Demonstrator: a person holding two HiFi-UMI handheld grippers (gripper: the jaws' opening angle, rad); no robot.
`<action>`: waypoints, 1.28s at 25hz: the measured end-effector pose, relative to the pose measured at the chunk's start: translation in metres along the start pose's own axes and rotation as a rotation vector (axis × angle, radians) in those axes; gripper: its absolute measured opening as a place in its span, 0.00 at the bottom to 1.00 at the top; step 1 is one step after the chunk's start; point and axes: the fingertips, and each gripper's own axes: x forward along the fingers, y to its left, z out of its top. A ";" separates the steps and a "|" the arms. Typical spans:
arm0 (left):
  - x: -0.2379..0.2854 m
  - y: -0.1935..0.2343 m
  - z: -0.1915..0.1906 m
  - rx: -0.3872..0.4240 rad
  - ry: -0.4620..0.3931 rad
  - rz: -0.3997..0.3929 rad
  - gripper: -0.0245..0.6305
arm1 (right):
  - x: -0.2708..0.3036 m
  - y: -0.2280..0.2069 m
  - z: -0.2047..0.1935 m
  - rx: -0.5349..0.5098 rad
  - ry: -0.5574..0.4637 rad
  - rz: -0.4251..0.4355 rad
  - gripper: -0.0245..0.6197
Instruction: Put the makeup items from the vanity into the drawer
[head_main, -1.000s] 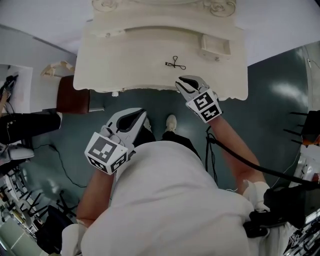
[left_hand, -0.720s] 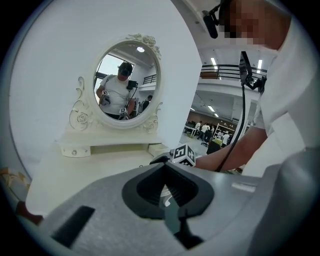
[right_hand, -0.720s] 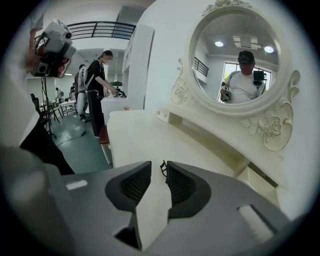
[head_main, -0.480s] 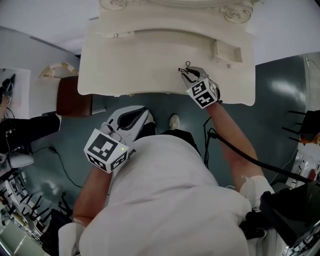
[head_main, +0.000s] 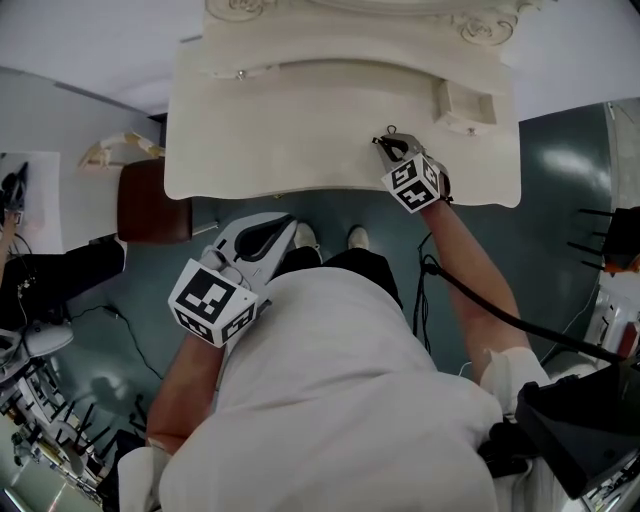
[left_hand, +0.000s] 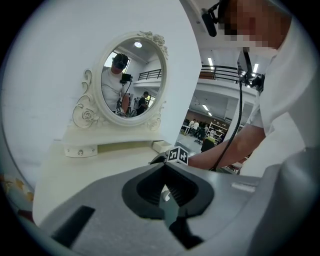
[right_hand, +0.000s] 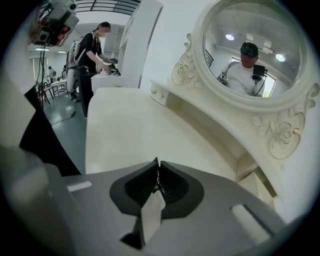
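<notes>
Close by the person's tummy, the left claw (head_main: 286, 230) is squeezed together with nothing in it, and farther out on the white worktop (head_main: 280, 130) the right claw (head_main: 386, 143) has just been closing and pinches the little black makeup tool (head_main: 391, 131).

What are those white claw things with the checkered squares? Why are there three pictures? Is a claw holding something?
Those are two grippers, like big tongs, one in each of a person's hands. The cubes with black squares are part of them. The top-down picture comes from a camera on the person's head. The other two come from cameras riding on the grippers. Below is a cream vanity table with an oval mirror. The right gripper has just been closing its jaws, and they now pinch a small black wire makeup tool on the tabletop. The left gripper is shut, empty, and held off the table near the person's body.
</notes>
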 end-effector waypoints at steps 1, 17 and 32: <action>-0.002 0.002 0.000 0.001 -0.001 -0.005 0.04 | -0.001 0.000 0.002 0.001 -0.001 -0.007 0.07; 0.017 -0.007 0.011 0.035 -0.031 -0.117 0.04 | -0.094 -0.020 0.032 0.044 -0.085 -0.024 0.06; 0.127 -0.042 0.085 0.017 -0.079 -0.046 0.04 | -0.131 -0.177 -0.031 -0.030 -0.068 0.019 0.06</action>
